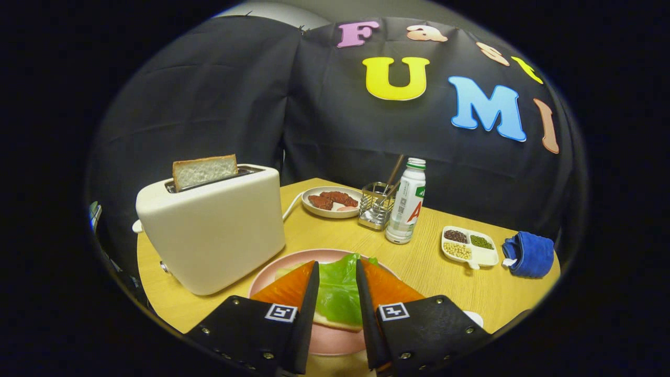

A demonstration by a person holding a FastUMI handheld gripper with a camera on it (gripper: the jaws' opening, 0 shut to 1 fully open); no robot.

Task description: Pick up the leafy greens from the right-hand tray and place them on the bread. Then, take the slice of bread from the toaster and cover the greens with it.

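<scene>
A green lettuce leaf (337, 290) lies on a slice of bread (335, 323) on the pink plate (272, 275), just under my fingers. My gripper (337, 263) hangs above the plate with its fingers apart, and the leaf shows through the gap between them. Neither finger presses on it. To the left of the plate stands a cream toaster (214, 235). A slice of bread (204, 170) sticks up out of its slot.
Beyond the plate on the wooden table (429, 262) are a dish of red meat pieces (332, 201), a wire utensil holder (377, 207) and a white bottle (408, 201). A divided tray of beans (468, 246) and a blue cloth (529, 255) lie to the right.
</scene>
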